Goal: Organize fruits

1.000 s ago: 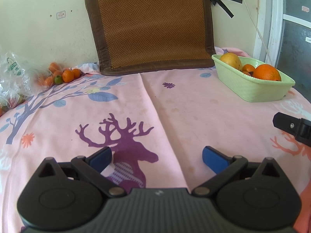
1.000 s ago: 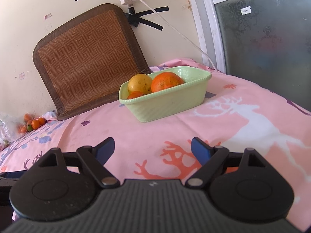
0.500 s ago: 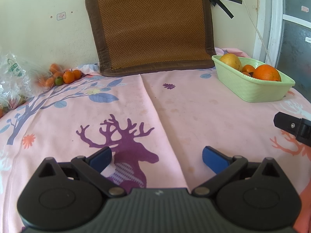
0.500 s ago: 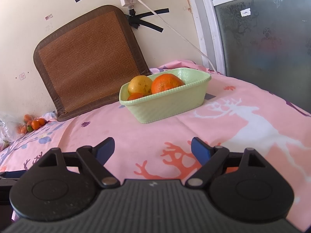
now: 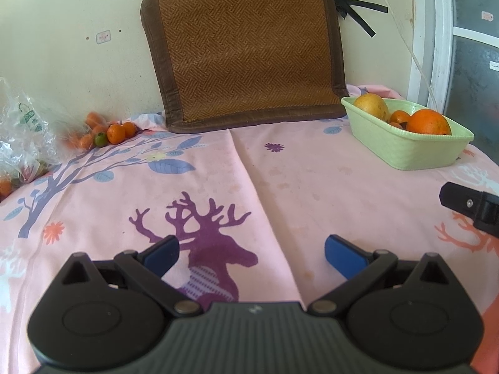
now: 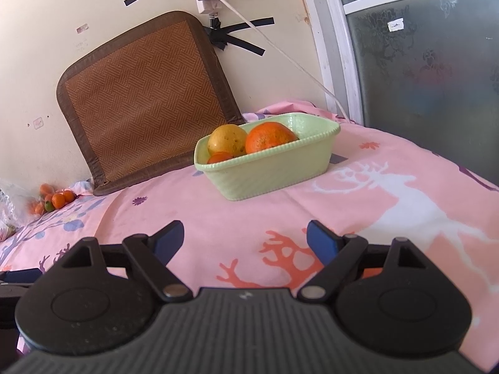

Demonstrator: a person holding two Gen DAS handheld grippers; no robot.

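Note:
A pale green basket [image 5: 414, 152] [image 6: 274, 171] stands on the pink cloth at the back right, holding a large orange [image 5: 428, 121] [image 6: 268, 137], a yellow fruit [image 5: 371, 106] [image 6: 227, 139] and small tangerines [image 6: 220, 157]. A heap of small tangerines with one green fruit [image 5: 107, 133] [image 6: 54, 200] lies by the wall at the far left. My left gripper [image 5: 251, 254] is open over the purple deer print, nothing between its fingers. My right gripper [image 6: 244, 238] is open and empty, short of the basket. Its black tip [image 5: 467, 204] shows at the right edge of the left wrist view.
A brown woven mat [image 5: 246, 46] leans on the wall behind the cloth. A clear plastic bag [image 5: 21, 137] with more fruit sits at the far left. A white cable [image 6: 280, 56] hangs from a power strip beside a frosted glass door [image 6: 430, 50].

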